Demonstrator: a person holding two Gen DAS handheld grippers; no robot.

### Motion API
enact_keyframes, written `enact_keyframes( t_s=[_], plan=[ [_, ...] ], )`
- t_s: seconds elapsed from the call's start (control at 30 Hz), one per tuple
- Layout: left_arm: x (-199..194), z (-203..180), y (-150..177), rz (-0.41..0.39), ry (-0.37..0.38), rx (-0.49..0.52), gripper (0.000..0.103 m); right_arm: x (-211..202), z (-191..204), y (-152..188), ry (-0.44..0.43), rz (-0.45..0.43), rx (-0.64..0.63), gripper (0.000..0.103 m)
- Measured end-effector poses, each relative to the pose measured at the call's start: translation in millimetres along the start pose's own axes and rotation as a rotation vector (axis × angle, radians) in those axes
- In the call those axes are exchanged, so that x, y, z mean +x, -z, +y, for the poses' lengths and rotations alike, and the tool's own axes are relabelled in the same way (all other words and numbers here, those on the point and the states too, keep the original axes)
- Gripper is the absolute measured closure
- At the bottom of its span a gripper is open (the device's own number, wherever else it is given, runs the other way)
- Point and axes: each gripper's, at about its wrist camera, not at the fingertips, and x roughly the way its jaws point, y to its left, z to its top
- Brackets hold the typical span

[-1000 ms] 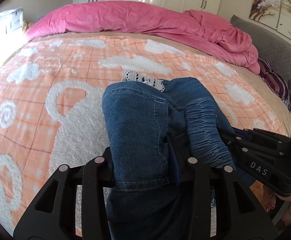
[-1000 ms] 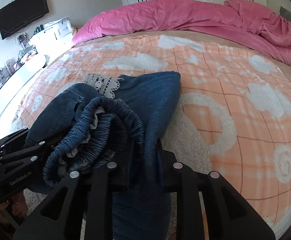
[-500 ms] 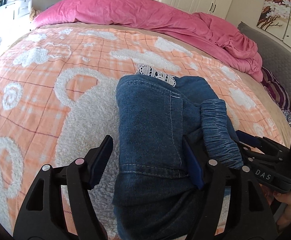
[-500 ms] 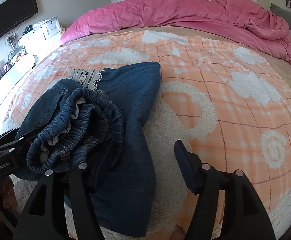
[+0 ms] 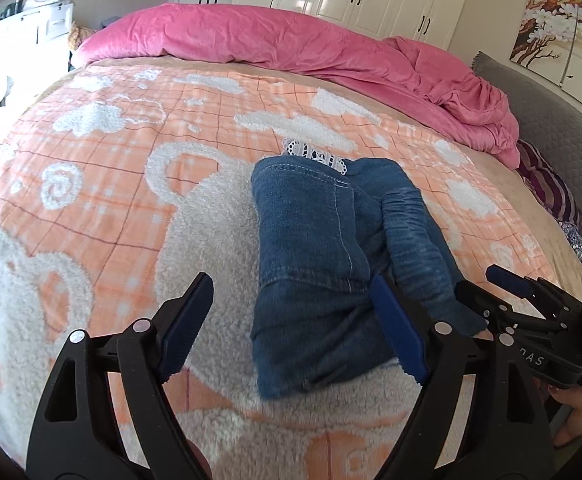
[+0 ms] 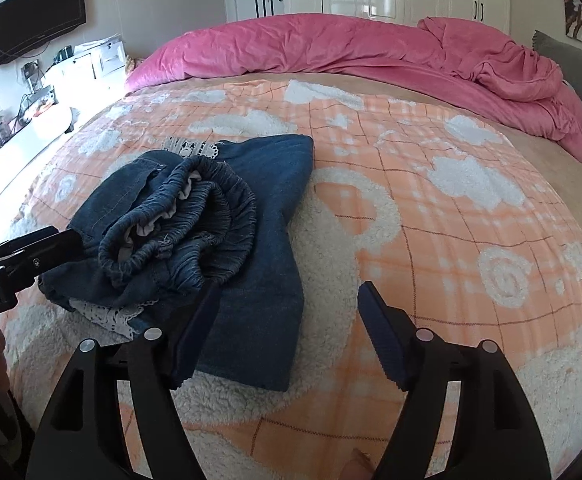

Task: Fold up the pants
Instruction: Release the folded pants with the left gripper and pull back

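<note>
The blue denim pants (image 5: pixel 315 256) lie in a folded bundle on the orange and white blanket (image 5: pixel 131 184), with white lace trim at the far edge. In the right wrist view the pants (image 6: pixel 259 248) show their gathered elastic waistband on top. My left gripper (image 5: pixel 291 320) is open and empty, its jaws either side of the near end of the bundle. My right gripper (image 6: pixel 287 336) is open and empty just right of the bundle; it also shows at the right of the left wrist view (image 5: pixel 527 308).
A pink duvet (image 5: pixel 311 44) is heaped along the far side of the bed. A grey headboard (image 5: pixel 551 120) stands at the right. White wardrobes line the back wall. A TV (image 6: pixel 39 32) and a white cabinet stand at the left.
Both grippers have opened and let go of the pants, then drawn back toward me. The bundle now rests on the blanket.
</note>
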Motion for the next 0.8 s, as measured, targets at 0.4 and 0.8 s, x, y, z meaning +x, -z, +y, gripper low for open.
enact_keyframes(
  t_s=[0.4,0.8],
  plan=[
    [-40,-2,26,-0.023,-0.015,0.022,0.010,-41,2,26,-0.015,-0.064,0.034,0.022],
    [-79,-11,64,-0.085,-0.055,0.054,0.009,-95,7,50,-0.030,-0.202,0.044,0.005]
  ],
)
